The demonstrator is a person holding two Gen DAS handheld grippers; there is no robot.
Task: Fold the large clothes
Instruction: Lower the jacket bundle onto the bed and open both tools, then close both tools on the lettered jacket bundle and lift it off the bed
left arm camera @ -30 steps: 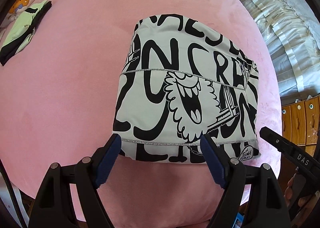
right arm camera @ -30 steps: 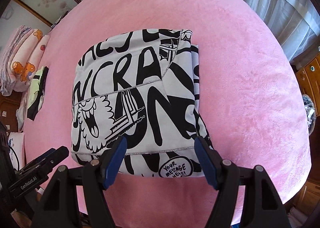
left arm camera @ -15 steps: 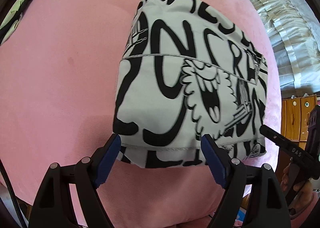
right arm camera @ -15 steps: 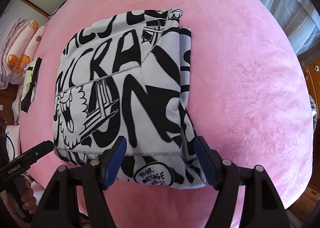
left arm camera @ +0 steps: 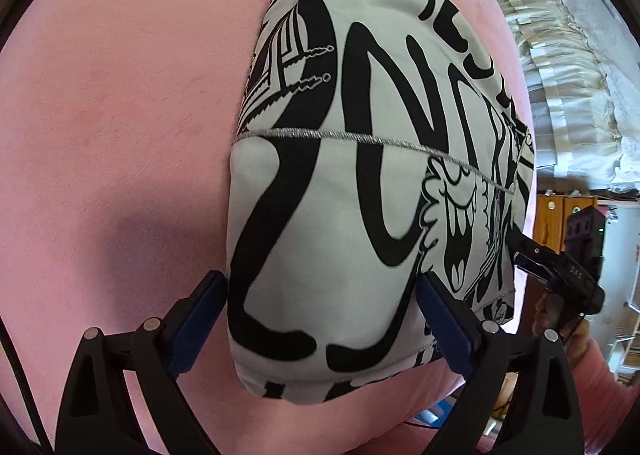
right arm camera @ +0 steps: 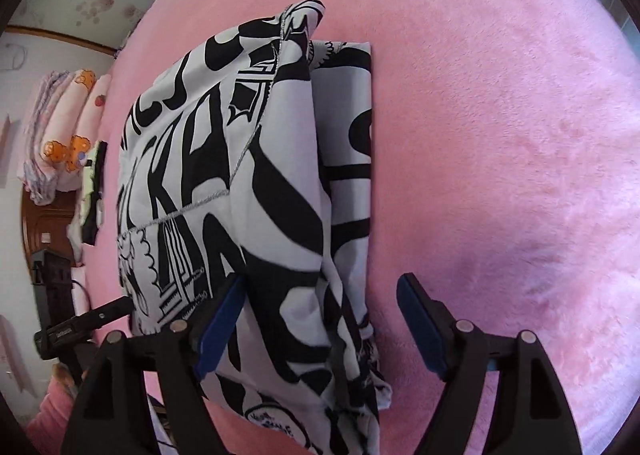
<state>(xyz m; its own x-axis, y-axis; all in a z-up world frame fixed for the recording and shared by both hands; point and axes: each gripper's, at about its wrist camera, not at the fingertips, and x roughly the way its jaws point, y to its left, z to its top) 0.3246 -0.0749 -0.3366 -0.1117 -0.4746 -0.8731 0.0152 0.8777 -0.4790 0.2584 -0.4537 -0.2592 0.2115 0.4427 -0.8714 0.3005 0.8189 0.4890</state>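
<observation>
My left claw (left arm camera: 320, 319) and right claw (right arm camera: 320, 327) are both opening, each straddling a near corner of the folded black-and-white shirt (left arm camera: 360, 175) lying on the pink bed (left arm camera: 120, 115)

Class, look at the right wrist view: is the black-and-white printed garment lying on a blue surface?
No. The printed garment lies folded on a pink plush surface, which shows on every side of it.

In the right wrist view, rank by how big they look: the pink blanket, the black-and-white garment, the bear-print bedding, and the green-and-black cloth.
1. pink blanket
2. black-and-white garment
3. bear-print bedding
4. green-and-black cloth
The last two lie far from the camera, so their true sizes stay unsure.
</observation>
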